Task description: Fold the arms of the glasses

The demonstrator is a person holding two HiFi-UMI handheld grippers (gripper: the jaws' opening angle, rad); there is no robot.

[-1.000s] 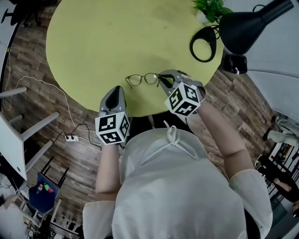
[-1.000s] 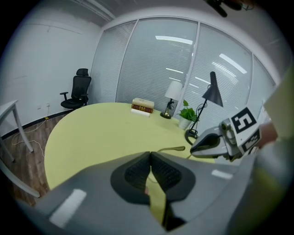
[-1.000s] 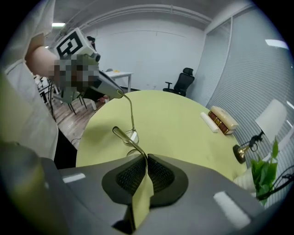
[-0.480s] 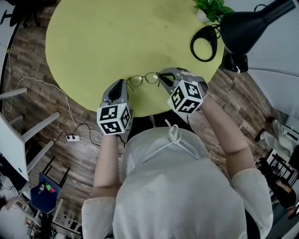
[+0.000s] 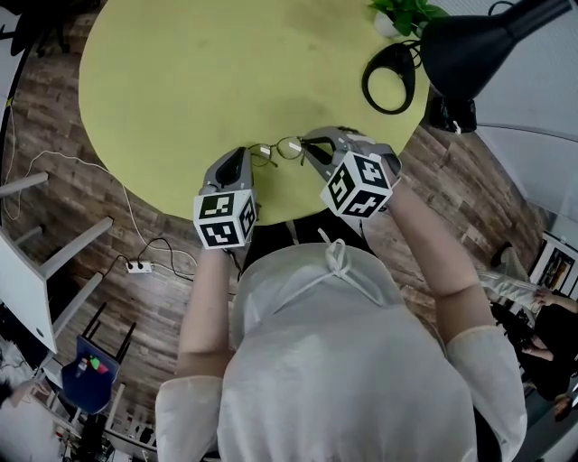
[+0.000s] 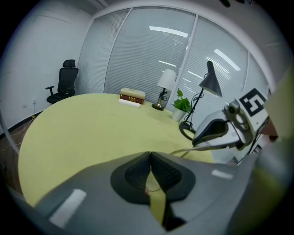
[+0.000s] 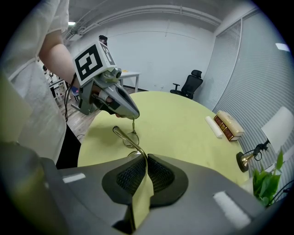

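Note:
The thin gold-rimmed glasses (image 5: 276,152) sit near the front edge of the round yellow-green table (image 5: 199,81), between my two grippers. My right gripper (image 5: 310,143) is shut on one arm of the glasses, and in the right gripper view that gold arm (image 7: 133,146) runs out from between the pads (image 7: 133,176). My left gripper (image 5: 246,155) is shut. Its tip (image 7: 132,117) rests at the end of the other arm, which rises from the lenses (image 7: 129,139). In the left gripper view that arm's end (image 6: 155,187) shows in the slit behind the closed fingertips (image 6: 138,172).
A black desk lamp (image 5: 474,50) with a ring base (image 5: 390,79) and a potted plant (image 5: 406,13) stand at the table's far right. Books (image 7: 228,124) and a small shaded lamp (image 6: 166,83) are farther back. The table's front edge (image 5: 271,217) is right under the grippers.
My left gripper has moved forward and to the right, from the table's edge up to the glasses. The right gripper has stayed put with the arm in it.

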